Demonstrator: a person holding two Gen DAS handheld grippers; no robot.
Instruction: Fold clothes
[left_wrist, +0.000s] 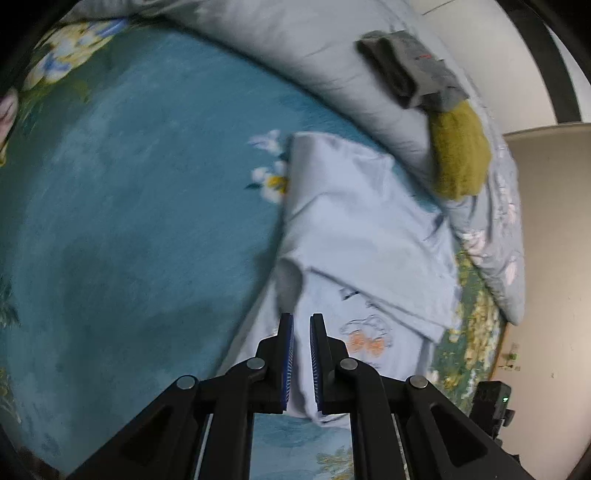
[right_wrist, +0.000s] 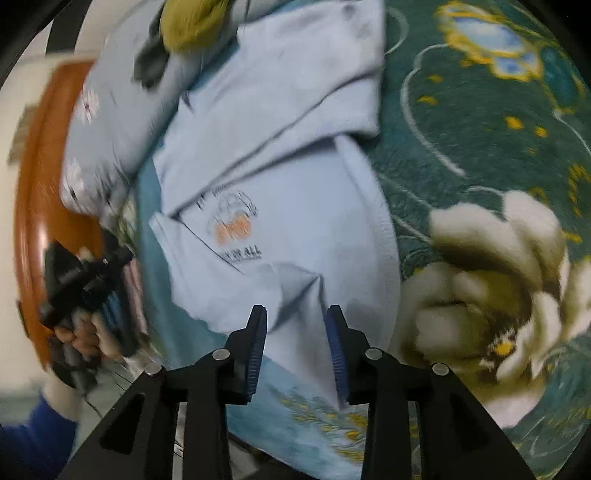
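Lying partly folded on the bed, the pale blue shirt (left_wrist: 354, 236) is soft, matte knit cloth with shallow creases; one panel is turned over the body, its straight folded edge running from 10 o'clock toward 4 o'clock in the left wrist view. A printed emblem with an orange centre (right_wrist: 232, 225) and dark lettering sits on the exposed front.

The left gripper (left_wrist: 302, 354) is clenched on a bunched fold of the shirt's near hem, cloth pinched between its ribbed blue pads (left_wrist: 288, 354). The right gripper (right_wrist: 297, 350) has its jaws spread apart; shirt fabric lies in the gap, but neither pad visibly presses it. Motion blur softens this view.

Under the shirt spreads a plush teal blanket (left_wrist: 129, 203) with a fleecy nap and printed flowers, a large cream bloom (right_wrist: 491, 288) at 3 o'clock in the right wrist view. At 1 o'clock in the left view a grey quilted duvet (left_wrist: 295, 55) is heaped, carrying a folded grey garment (left_wrist: 413, 70) touching a rounded mustard knit piece (left_wrist: 458, 155). At 9 o'clock in the right view, a glossy orange-brown wooden bed frame (right_wrist: 33, 184) curves behind the person's left hand (right_wrist: 88, 332), blue-sleeved, gripping the other tool's black handle.
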